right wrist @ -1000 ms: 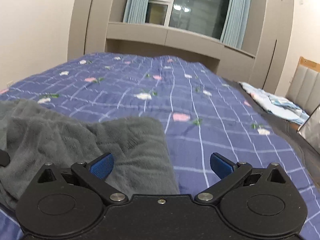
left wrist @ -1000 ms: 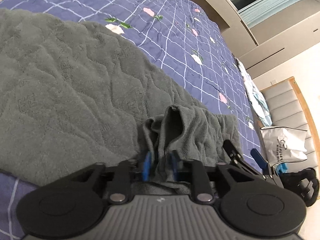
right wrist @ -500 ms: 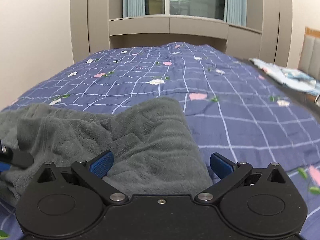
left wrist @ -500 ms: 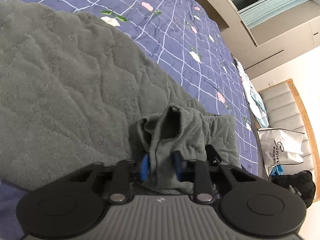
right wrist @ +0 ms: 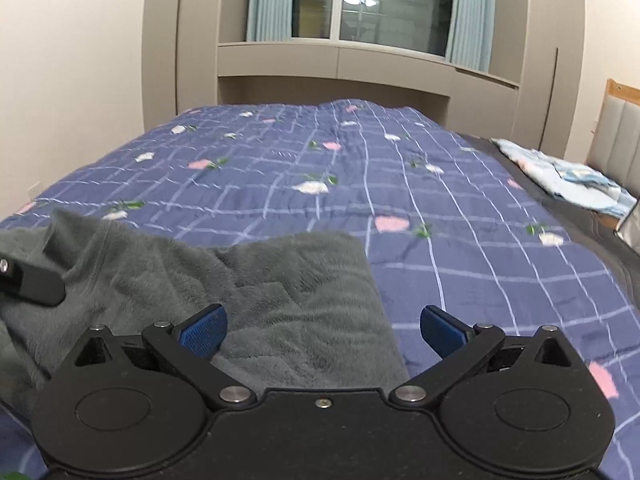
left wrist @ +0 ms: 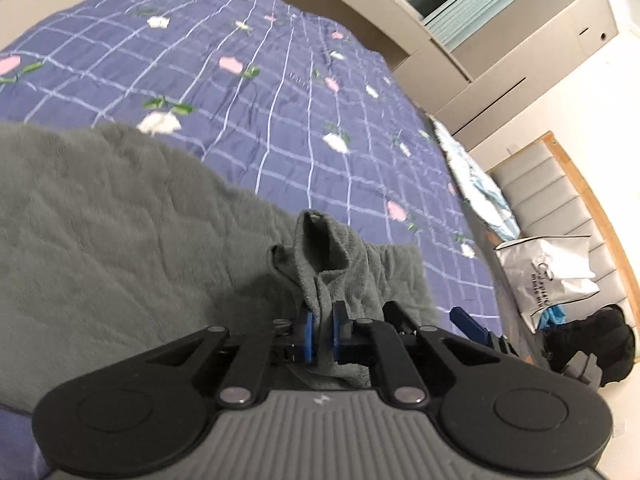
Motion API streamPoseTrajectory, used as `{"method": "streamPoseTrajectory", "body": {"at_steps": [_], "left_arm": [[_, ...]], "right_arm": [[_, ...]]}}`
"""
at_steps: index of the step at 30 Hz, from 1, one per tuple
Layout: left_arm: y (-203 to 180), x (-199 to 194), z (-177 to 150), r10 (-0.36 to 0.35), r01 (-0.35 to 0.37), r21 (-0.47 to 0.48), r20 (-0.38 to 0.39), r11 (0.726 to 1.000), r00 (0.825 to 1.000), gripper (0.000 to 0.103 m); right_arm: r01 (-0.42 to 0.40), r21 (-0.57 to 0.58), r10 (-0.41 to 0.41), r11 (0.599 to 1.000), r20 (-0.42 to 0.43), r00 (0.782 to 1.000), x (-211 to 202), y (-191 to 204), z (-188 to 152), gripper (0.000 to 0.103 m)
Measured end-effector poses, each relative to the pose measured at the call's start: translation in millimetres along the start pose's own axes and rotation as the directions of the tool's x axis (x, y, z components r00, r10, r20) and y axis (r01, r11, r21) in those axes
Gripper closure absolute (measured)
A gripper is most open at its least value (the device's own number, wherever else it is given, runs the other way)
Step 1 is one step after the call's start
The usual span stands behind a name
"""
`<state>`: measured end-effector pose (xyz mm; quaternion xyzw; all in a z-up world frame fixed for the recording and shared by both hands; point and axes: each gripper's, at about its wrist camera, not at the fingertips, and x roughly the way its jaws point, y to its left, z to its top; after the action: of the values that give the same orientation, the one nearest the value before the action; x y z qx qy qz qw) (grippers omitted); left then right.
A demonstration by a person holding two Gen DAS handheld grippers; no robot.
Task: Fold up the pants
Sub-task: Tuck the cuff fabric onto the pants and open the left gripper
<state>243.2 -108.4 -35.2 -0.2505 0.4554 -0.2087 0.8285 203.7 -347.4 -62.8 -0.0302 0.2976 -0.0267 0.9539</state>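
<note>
Grey fleece pants (left wrist: 100, 216) lie spread on a blue checked bedspread (left wrist: 248, 92). My left gripper (left wrist: 320, 338) is shut on a bunched fold of the pants, which stands up in a peak (left wrist: 320, 240) just ahead of the blue pads. In the right wrist view the same pants (right wrist: 280, 288) lie under and ahead of my right gripper (right wrist: 322, 330), whose jaws stand wide open over the cloth's right edge with nothing pinched. The left gripper's black finger (right wrist: 30, 280) shows at that view's left edge. The right gripper's blue pad (left wrist: 468, 322) appears at the right of the left wrist view.
Folded light blue bedding (right wrist: 568, 176) lies at the bed's far right. A white bag (left wrist: 548, 276) and a dark object (left wrist: 592, 344) sit on the floor by a padded headboard (left wrist: 560, 200). Cabinets and a window (right wrist: 360, 4) stand beyond the bed.
My left gripper's pads have come together on the pants fold and lifted it, so more of the bedspread shows. The right gripper stays open over the cloth's edge.
</note>
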Motion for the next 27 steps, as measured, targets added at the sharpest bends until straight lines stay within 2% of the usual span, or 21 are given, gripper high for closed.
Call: {"method": "streamPoseTrajectory", "body": {"at_steps": [7,12,17,22,25,27], "left_arm": [[24.8,-45.9,9.1,0.008,-0.008,0.007,0.016,1.0,1.0,0.095],[60.9,-64.9,7.7,0.074,-0.074,0.0,-0.008,0.997,0.997,0.095],[100.2,-57.9,-1.8,0.097,-0.101,-0.078,-0.053,0.992,0.994,0.095],[113.1,-49.1,-10.2,0.106,-0.111,-0.101,-0.054,0.989,0.993,0.092],[113.2,-50.2,-8.8,0.108,-0.112,-0.098,-0.051,0.989,0.993,0.083],[111.4,-51.7,-8.3,0.129,-0.133,-0.087,-0.049,0.987,0.99,0.063]], "right_arm": [[-0.067,-0.059,0.069,0.996,0.029,0.997,-20.1,25.9,16.4,0.0],[-0.131,-0.123,0.134,0.984,0.014,0.991,-26.3,59.0,14.1,0.0],[-0.163,-0.158,0.157,0.974,-0.045,0.987,-19.4,86.4,-1.4,0.0],[-0.139,-0.193,0.132,0.971,-0.049,0.99,-14.5,96.0,-14.6,0.0],[-0.149,-0.189,0.142,0.971,-0.048,0.989,-14.0,94.1,-15.6,0.0],[-0.149,-0.186,0.143,0.971,-0.045,0.989,-13.6,93.8,-16.8,0.0]]}}
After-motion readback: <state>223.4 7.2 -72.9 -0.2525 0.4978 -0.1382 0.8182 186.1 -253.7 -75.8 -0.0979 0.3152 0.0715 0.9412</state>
